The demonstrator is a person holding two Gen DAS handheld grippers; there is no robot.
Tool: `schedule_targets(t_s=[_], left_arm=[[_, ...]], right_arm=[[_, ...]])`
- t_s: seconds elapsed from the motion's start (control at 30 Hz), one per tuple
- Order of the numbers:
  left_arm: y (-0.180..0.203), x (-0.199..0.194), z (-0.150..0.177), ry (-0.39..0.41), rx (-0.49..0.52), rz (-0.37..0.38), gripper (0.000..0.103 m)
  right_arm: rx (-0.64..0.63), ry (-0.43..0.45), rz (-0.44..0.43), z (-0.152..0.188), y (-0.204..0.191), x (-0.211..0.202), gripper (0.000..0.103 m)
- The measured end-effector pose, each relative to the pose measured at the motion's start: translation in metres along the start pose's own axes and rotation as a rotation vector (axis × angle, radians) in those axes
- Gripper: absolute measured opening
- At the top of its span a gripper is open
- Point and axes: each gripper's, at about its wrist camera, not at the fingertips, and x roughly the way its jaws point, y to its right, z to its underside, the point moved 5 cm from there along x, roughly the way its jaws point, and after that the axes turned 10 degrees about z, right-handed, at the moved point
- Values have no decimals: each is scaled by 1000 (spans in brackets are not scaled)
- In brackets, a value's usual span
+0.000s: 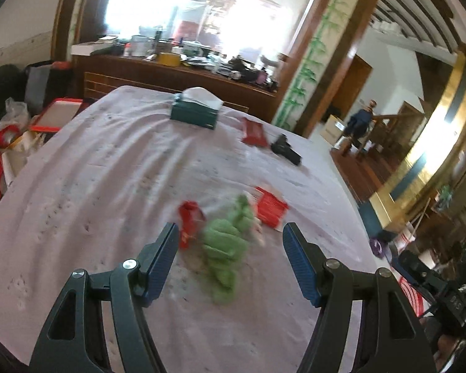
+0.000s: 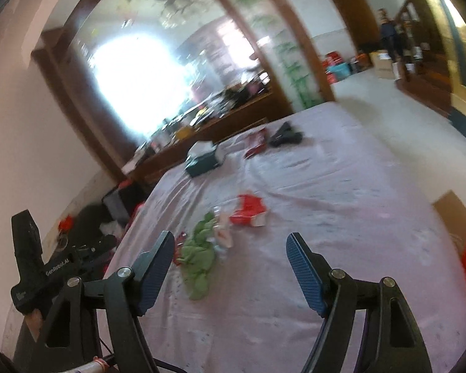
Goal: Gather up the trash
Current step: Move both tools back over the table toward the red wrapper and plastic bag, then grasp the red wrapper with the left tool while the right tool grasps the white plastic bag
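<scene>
Both hand-held grippers, left [image 1: 230,236] and right [image 2: 230,245], hang open and empty; a rushed grab at the crumpled green wrapper [image 1: 225,245] might just shove it across the table [image 1: 108,171].

Right claw [image 2: 230,250] empty, jaws apart above pink cloth [image 2: 341,217]; green wad [image 2: 198,258], red wrappers [image 2: 248,209] ahead.

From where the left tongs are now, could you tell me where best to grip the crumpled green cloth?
Probably its bulky middle, coming straight down from above. The green cloth lies flat and bunched on the tablecloth, long axis running away from the open left tongs, so the fingers should straddle its narrow width.
</scene>
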Motion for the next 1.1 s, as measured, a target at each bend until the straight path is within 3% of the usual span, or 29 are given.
schedule_targets(t_s=[0.2,0.4,0.57,0.7,0.93,1.0,1.1], left_arm=[[-27,28,-24,-53,-48,32,67],[-42,67,-27,-125,-39,-18,67],[-57,109,-15,-223,-22,-53,65],[-72,134,-3,-291,-32,-82,54],[-76,150,11,-340,2,-122,54],[-79,154,12,-346,8,-136,52],[-83,161,17,-369,3,-141,50]], right_arm=[[-77,-122,-31,-10,-29,67,71],[-127,-242,-12,0,-45,140,62],[-82,-320,22,16,-36,193,57],[-75,-342,30,22,-28,212,54],[-67,-346,-67,35,-27,227,54],[-95,-335,-51,37,-31,227,53],[-106,-326,-51,38,-34,230,42]])
